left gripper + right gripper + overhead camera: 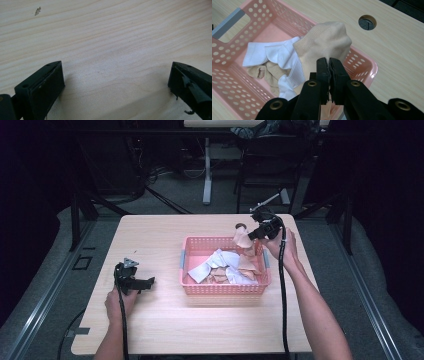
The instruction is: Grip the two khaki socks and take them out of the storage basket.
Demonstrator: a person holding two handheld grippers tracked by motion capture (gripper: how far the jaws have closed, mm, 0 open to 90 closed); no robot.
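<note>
Gripping a beige sock (324, 42) with my right gripper (329, 62) — jaws pinched shut on its fabric, the sock bunched just beyond the tips, lifted above the far right corner of the pink basket (234, 82). White socks (274, 53) and other beige ones lie inside. My left gripper (145, 282) rests on the wooden table (105, 37) — jaws spread wide, holding nothing, well apart from the basket.

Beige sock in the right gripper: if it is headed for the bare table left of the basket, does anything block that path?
Only the basket itself. The right gripper holds the beige sock over its far right corner, so the sock must cross the basket and its socks. Beyond the left rim, the table looks bare up to the left gripper.
</note>
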